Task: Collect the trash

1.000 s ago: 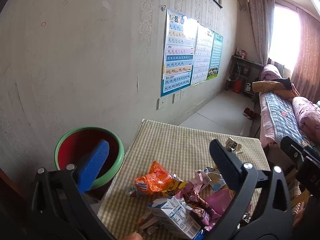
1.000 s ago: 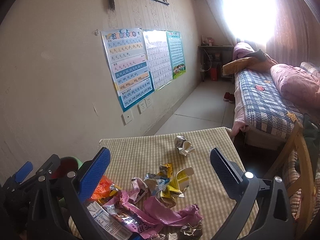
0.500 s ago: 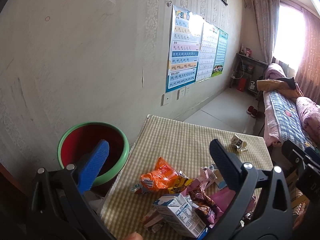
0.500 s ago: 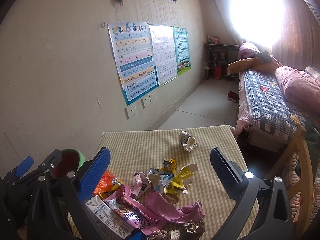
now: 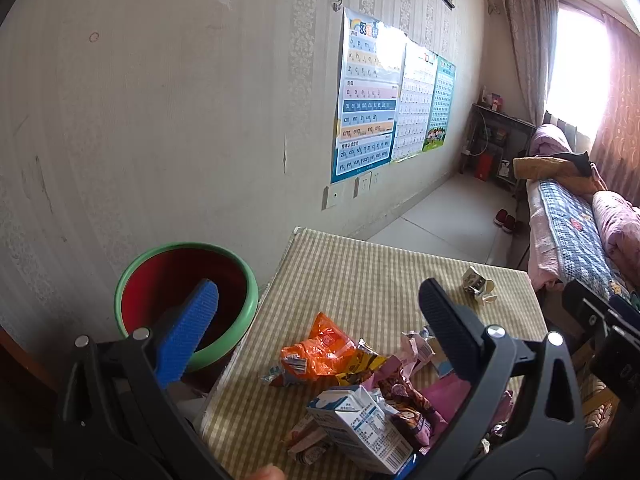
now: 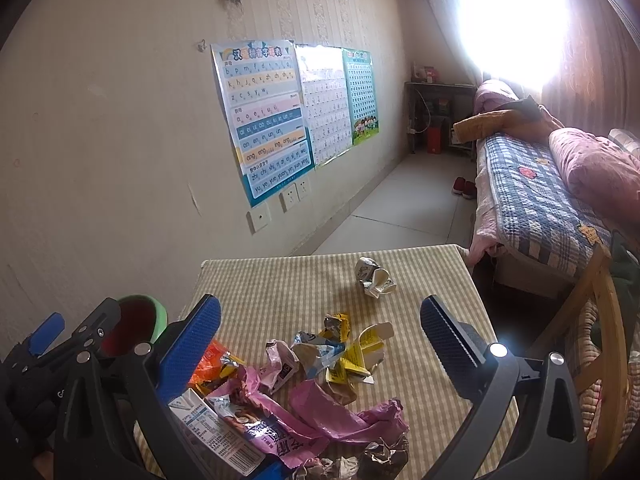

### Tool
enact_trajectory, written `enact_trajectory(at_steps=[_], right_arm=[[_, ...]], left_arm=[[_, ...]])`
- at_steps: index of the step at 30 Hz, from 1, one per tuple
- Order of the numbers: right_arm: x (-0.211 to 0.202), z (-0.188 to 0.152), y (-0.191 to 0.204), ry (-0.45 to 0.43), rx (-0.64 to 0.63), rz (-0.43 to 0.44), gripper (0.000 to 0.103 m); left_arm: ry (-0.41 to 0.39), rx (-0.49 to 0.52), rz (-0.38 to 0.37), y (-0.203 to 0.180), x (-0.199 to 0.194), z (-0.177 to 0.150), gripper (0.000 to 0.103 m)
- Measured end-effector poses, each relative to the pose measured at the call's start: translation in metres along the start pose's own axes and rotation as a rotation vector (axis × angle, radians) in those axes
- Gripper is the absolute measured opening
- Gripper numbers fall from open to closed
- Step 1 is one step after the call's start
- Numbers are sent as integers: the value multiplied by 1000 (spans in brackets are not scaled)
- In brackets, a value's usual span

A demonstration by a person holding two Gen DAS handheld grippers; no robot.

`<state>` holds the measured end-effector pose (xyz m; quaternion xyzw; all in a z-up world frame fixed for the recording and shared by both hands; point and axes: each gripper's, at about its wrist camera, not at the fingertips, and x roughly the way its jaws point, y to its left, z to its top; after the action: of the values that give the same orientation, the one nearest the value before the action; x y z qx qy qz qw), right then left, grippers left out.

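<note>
Both tools gape wide; only the left view shows the red bin's [image 5: 186, 300] inside fully.

Open left claw [image 5: 320, 320], wrappers [image 5: 320, 356], bin [image 5: 240, 280]

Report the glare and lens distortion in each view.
Left wrist view: the window is bright but keeps its outline, glare whitens the top of the wall chart, and fisheye bending bows the wall. Right wrist view: the window blows out to a white blob that hazes the curtain, while the trash on the table stays readable.
</note>
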<state>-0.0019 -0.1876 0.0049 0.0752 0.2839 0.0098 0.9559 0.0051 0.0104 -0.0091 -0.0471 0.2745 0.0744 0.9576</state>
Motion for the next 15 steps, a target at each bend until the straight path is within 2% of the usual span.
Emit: enact_trajectory(at_steps=[15], right_arm=[[2, -1, -2, 2, -1, -2, 96]], left_arm=[[8, 3, -1, -3, 0, -2, 99]])
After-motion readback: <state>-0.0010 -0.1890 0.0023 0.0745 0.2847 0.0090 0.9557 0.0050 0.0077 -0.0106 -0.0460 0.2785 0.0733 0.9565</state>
